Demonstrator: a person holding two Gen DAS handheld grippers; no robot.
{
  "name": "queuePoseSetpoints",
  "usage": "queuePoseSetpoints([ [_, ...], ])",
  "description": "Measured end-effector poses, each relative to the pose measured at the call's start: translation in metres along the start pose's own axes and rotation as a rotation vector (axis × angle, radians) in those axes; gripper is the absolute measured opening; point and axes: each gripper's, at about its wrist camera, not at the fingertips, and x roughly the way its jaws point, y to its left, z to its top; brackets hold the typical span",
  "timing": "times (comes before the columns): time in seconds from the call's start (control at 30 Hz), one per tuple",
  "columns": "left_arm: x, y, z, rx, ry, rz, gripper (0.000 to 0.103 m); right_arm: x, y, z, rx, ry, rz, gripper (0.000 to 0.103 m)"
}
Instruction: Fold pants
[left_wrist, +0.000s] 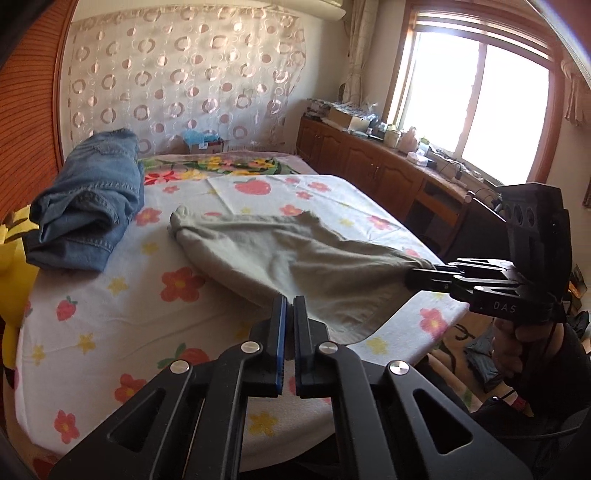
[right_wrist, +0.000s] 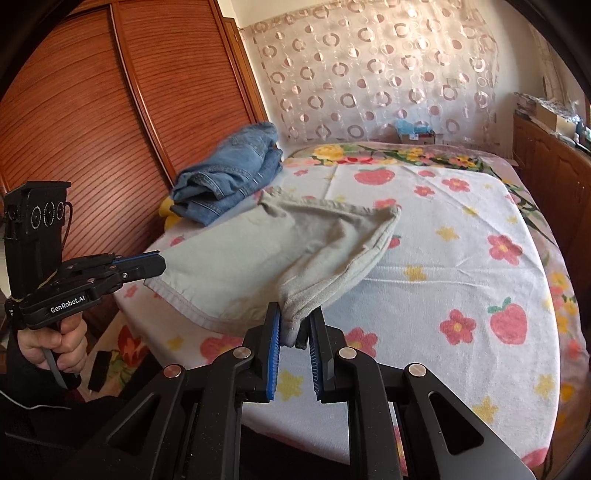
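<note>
Grey-green pants (left_wrist: 291, 254) spread across the near half of a bed (left_wrist: 122, 314), lifted at the near edge and sagging back onto the flower-and-strawberry sheet (right_wrist: 461, 258). Left gripper (right_wrist: 157, 264) clamped on a near corner of the cloth, jaws drawn almost together with the fabric edge running in between, seen close from its own camera (left_wrist: 290, 306). Right gripper (right_wrist: 295, 325) pinching a bunched fold of the same pants at the bed's near edge, blue pads narrow around the wad; from the left camera, its tips (left_wrist: 417, 275) buried in the stretched cloth. Fabric taut between the two claws, one hem hanging slightly past the mattress edge. Folded blue jeans (left_wrist: 88, 206) piled on the far left of the bed, apart from the pants, next to something yellow (left_wrist: 11, 258) at the bedside. Behind, a sheer circle-print curtain (right_wrist: 369, 74), a slatted wooden wardrobe (right_wrist: 81, 103) to the left, low wooden cabinets (left_wrist: 369, 162) under a bright window (left_wrist: 476, 99) to the right. Bare hand (right_wrist: 55, 343) wrapped around the left gripper's handle.
</note>
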Motion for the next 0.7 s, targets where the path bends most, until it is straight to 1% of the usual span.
queuePoseSetpoints([
  [0.13, -0.005, -0.005, 0.002, 0.013, -0.016, -0.005, 0.004, -0.005, -0.003, -0.003, 0.007, -0.011, 0.013, 0.014],
  [0.27, 0.003, 0.000, 0.005, 0.002, -0.013, 0.006, 0.004, 0.004, -0.011, 0.001, 0.037, -0.012, 0.023, 0.014],
  [0.37, 0.014, 0.008, 0.015, -0.003, -0.014, 0.015, 0.004, 0.016, -0.018, 0.011, 0.057, -0.020, 0.022, 0.014],
  [0.43, 0.024, 0.014, 0.025, -0.006, -0.021, 0.039, 0.004, 0.026, -0.023, 0.020, 0.067, -0.025, 0.022, 0.014],
  [0.53, 0.035, 0.023, 0.039, -0.017, -0.027, 0.056, 0.004, 0.040, -0.025, 0.033, 0.046, -0.042, 0.005, 0.014],
  [0.7, 0.053, 0.035, 0.059, -0.013, -0.019, 0.096, 0.004, 0.065, -0.028, 0.051, 0.047, -0.052, -0.024, 0.014],
])
